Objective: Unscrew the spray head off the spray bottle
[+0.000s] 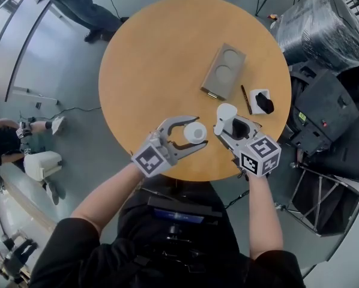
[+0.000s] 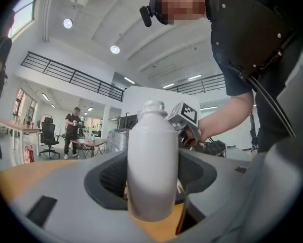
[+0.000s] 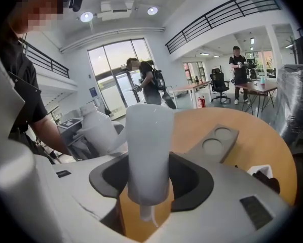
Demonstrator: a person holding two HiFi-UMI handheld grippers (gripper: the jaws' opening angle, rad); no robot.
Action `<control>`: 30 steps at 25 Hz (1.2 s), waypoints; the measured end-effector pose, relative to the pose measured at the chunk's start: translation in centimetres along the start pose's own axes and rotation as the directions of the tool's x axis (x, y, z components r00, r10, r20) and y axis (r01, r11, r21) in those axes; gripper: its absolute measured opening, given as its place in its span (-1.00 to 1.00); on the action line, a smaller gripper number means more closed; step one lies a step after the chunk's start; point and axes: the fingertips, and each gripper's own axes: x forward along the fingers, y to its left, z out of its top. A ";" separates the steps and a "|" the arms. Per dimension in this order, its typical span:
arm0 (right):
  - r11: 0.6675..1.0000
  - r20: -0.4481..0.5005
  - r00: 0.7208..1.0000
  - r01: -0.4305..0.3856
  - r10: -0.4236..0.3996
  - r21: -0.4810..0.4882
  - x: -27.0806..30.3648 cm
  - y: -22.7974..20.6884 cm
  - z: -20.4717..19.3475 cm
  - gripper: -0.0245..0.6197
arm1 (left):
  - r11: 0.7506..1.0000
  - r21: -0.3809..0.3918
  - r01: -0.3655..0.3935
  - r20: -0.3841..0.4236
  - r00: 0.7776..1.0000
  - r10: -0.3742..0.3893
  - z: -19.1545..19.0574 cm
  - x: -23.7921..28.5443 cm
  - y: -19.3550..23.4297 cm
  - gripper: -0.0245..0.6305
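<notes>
The white spray bottle (image 1: 197,131) stands upright between the jaws of my left gripper (image 1: 193,134), which is shut on its body. In the left gripper view the bottle (image 2: 152,161) fills the middle, and its bare threaded neck shows at the top with no head on it. My right gripper (image 1: 229,126) is shut on the white spray head (image 1: 226,114), held apart from the bottle and just to its right. In the right gripper view the spray head (image 3: 148,151) sits between the pads with its thin dip tube hanging below, and the bottle (image 3: 98,129) is at the left.
Both grippers hover over the near edge of the round wooden table (image 1: 155,59). On it lie a grey holder with two round recesses (image 1: 223,71), a dark pen (image 1: 246,99) and a white block with a black part (image 1: 262,102). Wrapped black equipment (image 1: 323,23) stands to the right.
</notes>
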 end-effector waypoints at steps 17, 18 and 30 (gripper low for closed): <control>0.986 -0.148 0.985 0.106 -0.086 0.130 10.0 -8.4 -15.0 -0.19 | 0.997 -0.056 -0.049 -0.027 0.998 0.048 -15.4 3.6 4.5 0.01; 0.984 -0.157 0.983 0.116 -0.094 0.136 10.4 -9.1 -15.5 -0.19 | 0.997 -0.064 -0.053 -0.032 0.998 0.051 -16.4 4.0 4.6 0.01; 0.969 -0.302 0.930 0.239 -0.209 0.066 14.3 -14.6 -21.9 -0.19 | 0.996 -0.047 -0.070 -0.036 0.997 0.068 -25.1 7.8 6.6 0.01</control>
